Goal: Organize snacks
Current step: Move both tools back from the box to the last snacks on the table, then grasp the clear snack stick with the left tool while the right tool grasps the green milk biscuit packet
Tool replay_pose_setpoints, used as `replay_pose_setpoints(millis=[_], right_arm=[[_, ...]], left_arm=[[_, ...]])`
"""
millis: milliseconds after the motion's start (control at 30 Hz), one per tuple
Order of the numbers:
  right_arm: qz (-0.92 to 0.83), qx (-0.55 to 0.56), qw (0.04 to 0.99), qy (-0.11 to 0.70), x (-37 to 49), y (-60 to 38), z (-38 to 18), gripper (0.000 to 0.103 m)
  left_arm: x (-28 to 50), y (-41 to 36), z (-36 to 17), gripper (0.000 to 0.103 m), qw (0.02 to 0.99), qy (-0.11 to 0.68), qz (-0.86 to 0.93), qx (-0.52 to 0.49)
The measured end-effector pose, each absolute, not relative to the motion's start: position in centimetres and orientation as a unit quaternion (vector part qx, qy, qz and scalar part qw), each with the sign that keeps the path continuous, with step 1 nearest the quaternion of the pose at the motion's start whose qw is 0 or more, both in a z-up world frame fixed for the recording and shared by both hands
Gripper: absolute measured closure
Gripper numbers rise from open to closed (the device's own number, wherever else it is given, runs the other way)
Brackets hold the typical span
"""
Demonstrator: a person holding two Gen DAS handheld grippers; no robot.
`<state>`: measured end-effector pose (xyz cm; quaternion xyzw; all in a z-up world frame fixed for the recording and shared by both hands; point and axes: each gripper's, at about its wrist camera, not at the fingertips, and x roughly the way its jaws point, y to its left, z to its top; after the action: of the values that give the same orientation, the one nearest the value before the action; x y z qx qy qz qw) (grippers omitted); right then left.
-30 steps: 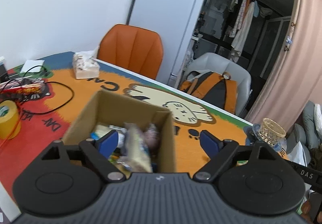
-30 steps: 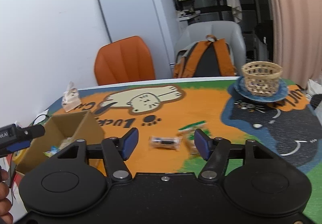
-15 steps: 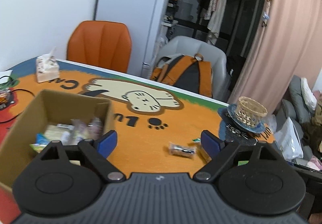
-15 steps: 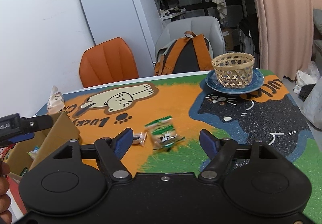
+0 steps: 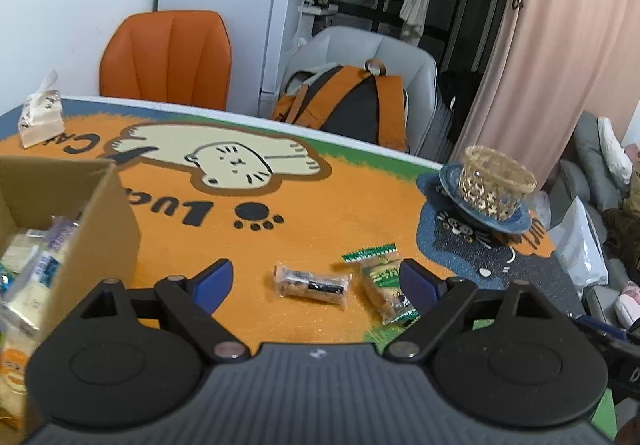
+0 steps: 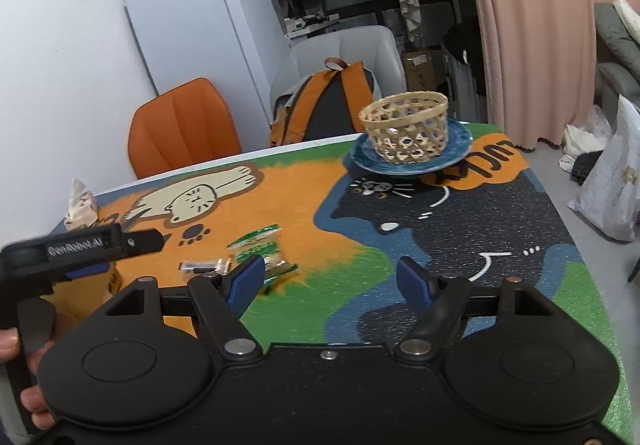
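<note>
Your left gripper (image 5: 316,281) has swung away from the box (image 5: 100,217) since a second ago. Back then the box sat square between its jaws; now it lies off to the left edge of the left view, and the two loose snacks lie ahead instead. The jaws stand spread wide with nothing pinched — the clear bar (image 5: 312,285) lies on the mat (image 5: 340,213) in the gap between them, untouched, and the green pack (image 5: 384,285) lies just beside it, partly behind the right-hand pad.

Your right gripper (image 6: 332,279) has come nearer the mat and shifted right: the bar that lay between its jaws a second ago now sits left of them. Its jaws have just been opening and stand apart, nothing between them but bare mat. The green pack (image 6: 262,249) lies right behind the left-hand pad, and the bar (image 6: 204,266) lies further left, just beside the pack.

Both grippers tilt down towards the table. In the right view your left gripper's body (image 6: 80,249) crosses the left edge, blurred, with your hand (image 6: 24,373) wrapped on its grip.

The box holds several wrapped snacks (image 5: 32,277). Further off, a woven basket (image 5: 496,181) stands on a blue plate (image 5: 516,221) near the far right corner. A tissue pack (image 5: 40,117) sits at the far left edge, and beyond the table stand an orange chair (image 5: 168,57) and a backpack (image 5: 352,105).
</note>
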<state>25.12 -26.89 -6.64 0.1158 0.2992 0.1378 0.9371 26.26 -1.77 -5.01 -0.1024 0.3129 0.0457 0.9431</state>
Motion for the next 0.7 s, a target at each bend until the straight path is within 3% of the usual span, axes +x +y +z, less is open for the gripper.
replay_pose_setpoints(millis=[700], right_arm=[[0.168, 0.11, 0.925, 0.324, 30.4, -23.8, -8.5, 0.031]], left_arm=[[31.5, -2.0, -10.2, 0.016, 0.925, 0.359, 0.069, -0.107]])
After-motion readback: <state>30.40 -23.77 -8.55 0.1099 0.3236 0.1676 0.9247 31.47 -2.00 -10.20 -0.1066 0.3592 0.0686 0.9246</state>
